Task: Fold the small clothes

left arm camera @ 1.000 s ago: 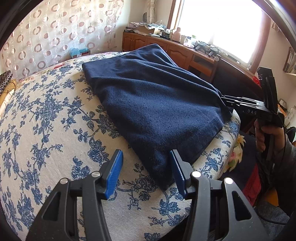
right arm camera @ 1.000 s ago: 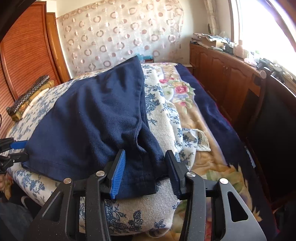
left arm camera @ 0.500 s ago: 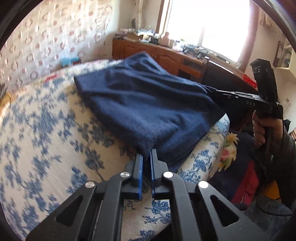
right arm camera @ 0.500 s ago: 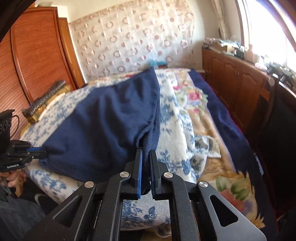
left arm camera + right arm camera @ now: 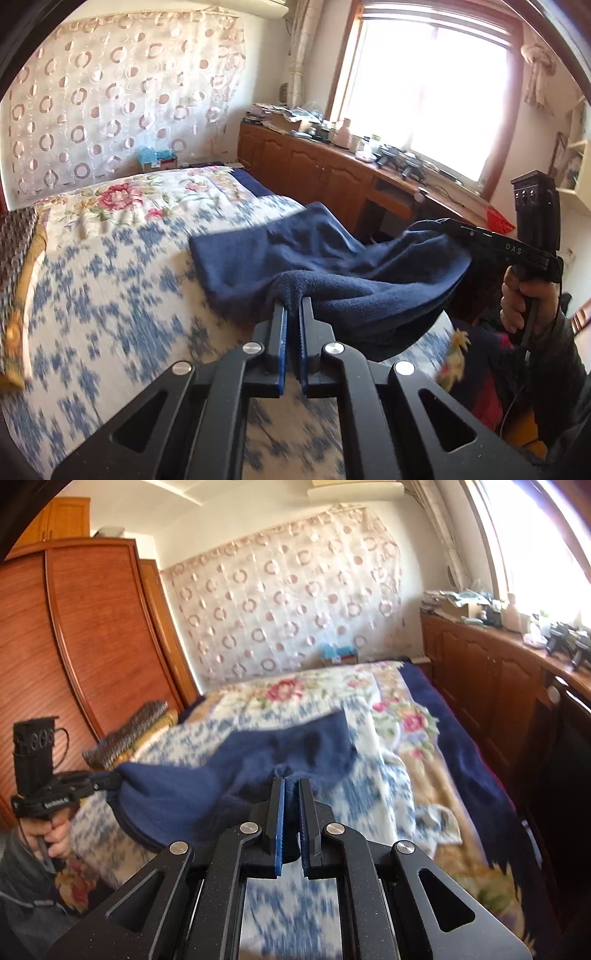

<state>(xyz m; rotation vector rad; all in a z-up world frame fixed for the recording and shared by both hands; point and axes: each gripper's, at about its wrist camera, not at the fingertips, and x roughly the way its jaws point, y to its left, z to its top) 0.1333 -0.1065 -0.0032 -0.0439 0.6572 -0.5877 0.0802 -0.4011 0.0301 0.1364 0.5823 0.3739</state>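
Observation:
A navy blue fleece garment [image 5: 332, 266] hangs between both grippers above the bed, sagging in the middle, its far part still lying on the bedspread. My left gripper [image 5: 293, 306] is shut on one near corner of it. My right gripper [image 5: 290, 786] is shut on the other near corner; the garment [image 5: 207, 786] stretches left from it. In the left wrist view the right gripper [image 5: 443, 223] pinches the cloth at right. In the right wrist view the left gripper [image 5: 114, 781] pinches it at left.
The bed has a blue-flowered white bedspread [image 5: 110, 295] over a flowered blanket [image 5: 424, 738]. A wooden cabinet run [image 5: 314, 170] with clutter stands under the window. A wooden wardrobe [image 5: 92, 646] stands on the other side. A patterned curtain [image 5: 110, 92] hangs behind the bed.
Both grippers shut on the garment's near corners, then lifted them up and away from the bed's edge, so the cloth now hangs between them.

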